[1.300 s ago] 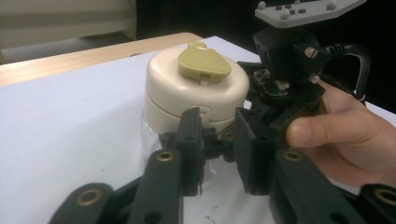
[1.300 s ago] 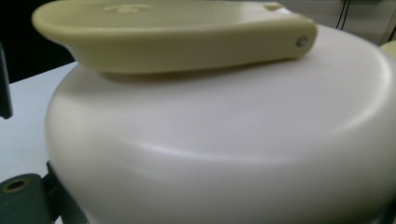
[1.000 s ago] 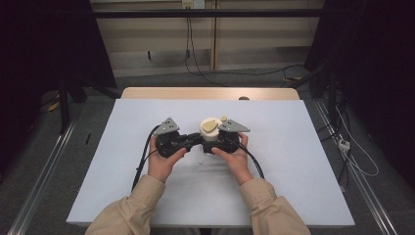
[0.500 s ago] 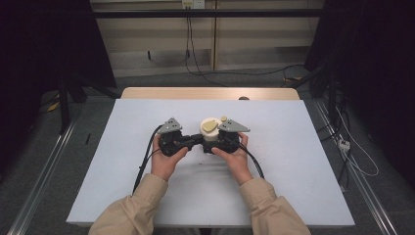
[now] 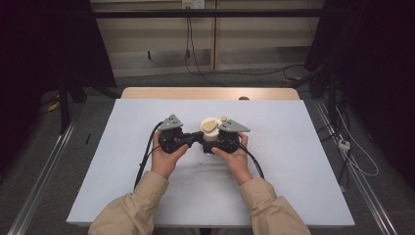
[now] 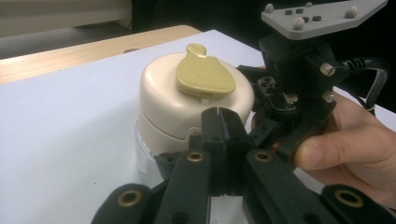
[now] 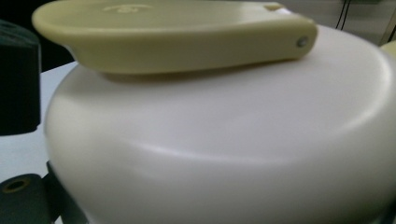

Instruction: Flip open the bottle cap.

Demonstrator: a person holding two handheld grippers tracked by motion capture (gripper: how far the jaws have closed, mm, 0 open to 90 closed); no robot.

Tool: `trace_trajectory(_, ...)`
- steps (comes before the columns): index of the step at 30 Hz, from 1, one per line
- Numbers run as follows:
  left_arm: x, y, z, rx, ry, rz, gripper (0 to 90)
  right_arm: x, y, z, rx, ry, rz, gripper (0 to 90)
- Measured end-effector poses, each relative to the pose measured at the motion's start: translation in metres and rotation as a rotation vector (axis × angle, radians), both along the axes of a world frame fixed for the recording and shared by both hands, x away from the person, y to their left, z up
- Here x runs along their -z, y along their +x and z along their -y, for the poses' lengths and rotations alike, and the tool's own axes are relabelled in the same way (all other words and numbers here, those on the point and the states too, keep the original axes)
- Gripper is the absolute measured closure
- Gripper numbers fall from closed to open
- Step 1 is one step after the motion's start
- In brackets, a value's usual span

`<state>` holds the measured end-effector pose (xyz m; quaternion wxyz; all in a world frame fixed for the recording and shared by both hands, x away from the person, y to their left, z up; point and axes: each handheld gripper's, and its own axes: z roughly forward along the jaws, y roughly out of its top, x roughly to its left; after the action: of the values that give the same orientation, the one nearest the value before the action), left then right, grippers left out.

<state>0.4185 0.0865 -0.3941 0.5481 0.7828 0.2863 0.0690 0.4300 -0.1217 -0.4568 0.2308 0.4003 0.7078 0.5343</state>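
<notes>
cream jar [image 6: 187, 109] clasped by right tool [image 5: 215, 142].

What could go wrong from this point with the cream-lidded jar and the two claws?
The left claw, its jaws having just closed with nothing between them, sits pressed against the cream lid below the yellow-green flip tab. A push there might slide or tip the jar on the smooth white table rather than open it. The right claw's camera sits tight against the lid, so its grip cannot be judged and may slip.
</notes>
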Motion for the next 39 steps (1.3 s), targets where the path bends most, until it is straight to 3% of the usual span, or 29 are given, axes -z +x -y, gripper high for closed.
trace_trajectory(16,-0.0014,0.0043,-0.0023,-0.028,0.005,-0.01,90.0,0.0,0.0,0.0,0.0,0.0,0.0,6.0)
trace_trajectory(39,-0.0089,0.0069,0.0048,-0.027,0.036,0.001,90.0,-0.0001,0.0001,0.0,0.0,0.002,-0.001,6.1)
